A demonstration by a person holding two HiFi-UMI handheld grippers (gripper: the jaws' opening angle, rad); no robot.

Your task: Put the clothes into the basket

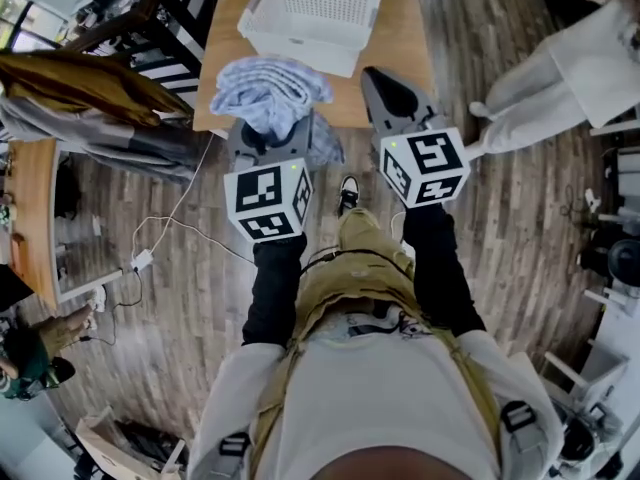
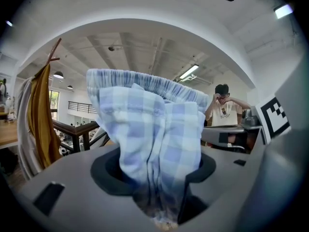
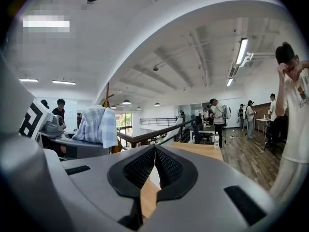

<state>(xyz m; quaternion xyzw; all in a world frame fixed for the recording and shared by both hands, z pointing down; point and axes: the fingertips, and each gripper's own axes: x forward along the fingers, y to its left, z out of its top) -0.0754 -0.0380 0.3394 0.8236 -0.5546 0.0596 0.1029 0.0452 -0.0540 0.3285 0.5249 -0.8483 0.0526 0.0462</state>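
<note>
Two grippers hover at the tabletop edge in head view: your left gripper carries the clothes, with the basket at 12 o'clock. Left gripper view: jaws pinch the cloth for carrying. Right gripper view: right gripper closed, empty, spare.

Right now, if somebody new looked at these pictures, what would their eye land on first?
Probably the blue checked cloth, bunched up in the left tool, which is shut on it at the near edge of the wooden table. Beyond it on that table sits an empty white basket. The right tool alongside is shut on nothing.
</note>
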